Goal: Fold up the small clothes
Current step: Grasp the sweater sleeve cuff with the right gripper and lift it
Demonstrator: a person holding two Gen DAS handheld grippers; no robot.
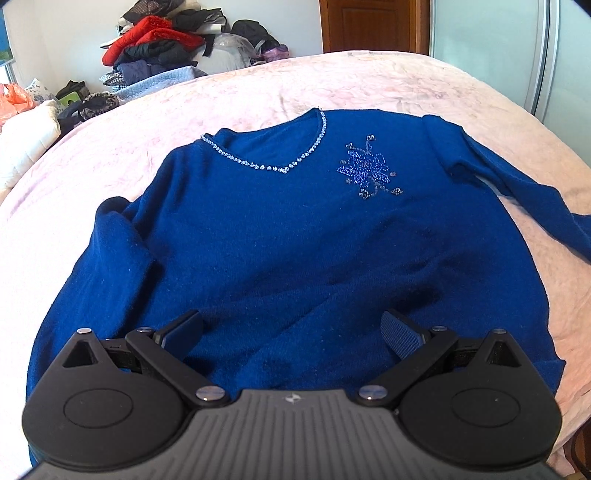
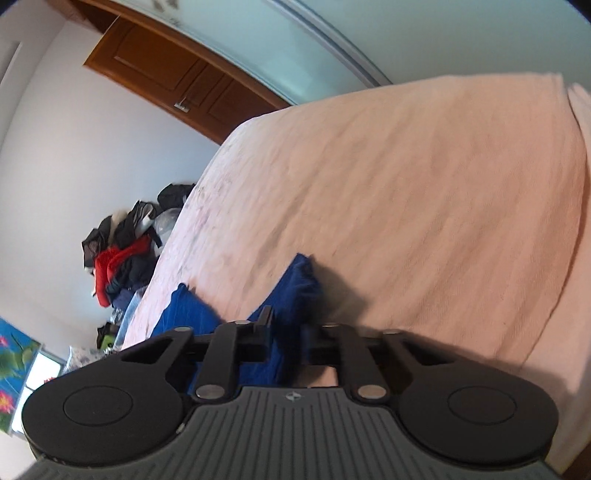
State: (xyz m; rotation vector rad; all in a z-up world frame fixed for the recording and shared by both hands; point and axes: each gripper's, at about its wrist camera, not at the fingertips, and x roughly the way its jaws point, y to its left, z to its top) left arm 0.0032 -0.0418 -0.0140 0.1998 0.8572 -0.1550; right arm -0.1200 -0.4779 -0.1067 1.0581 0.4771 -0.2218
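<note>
blue knit sweater (image 1: 280, 240) lies front-up and spread flat on a pink bedspread (image 1: 406, 85), its beaded neckline (image 1: 266, 168) toward the far edge. the left gripper (image 1: 291, 332) hovers over the hem, jaws wide and empty. the right gripper (image 2: 287, 332), jaws drawn together, pinches the sweater's sleeve (image 2: 299, 284) near the bed's side.

Home bedroom: pink-sheeted bed (image 1: 369, 85), clothes heap (image 1: 166, 40), wooden door (image 1: 369, 26)

Royal-blue knit V-neck sweater (image 1: 280, 236) w/ beaded neckline + sequin flower on chest, lying front-up, flat on bed. One sleeve stretches out sideways, other lies alongside body.
</note>
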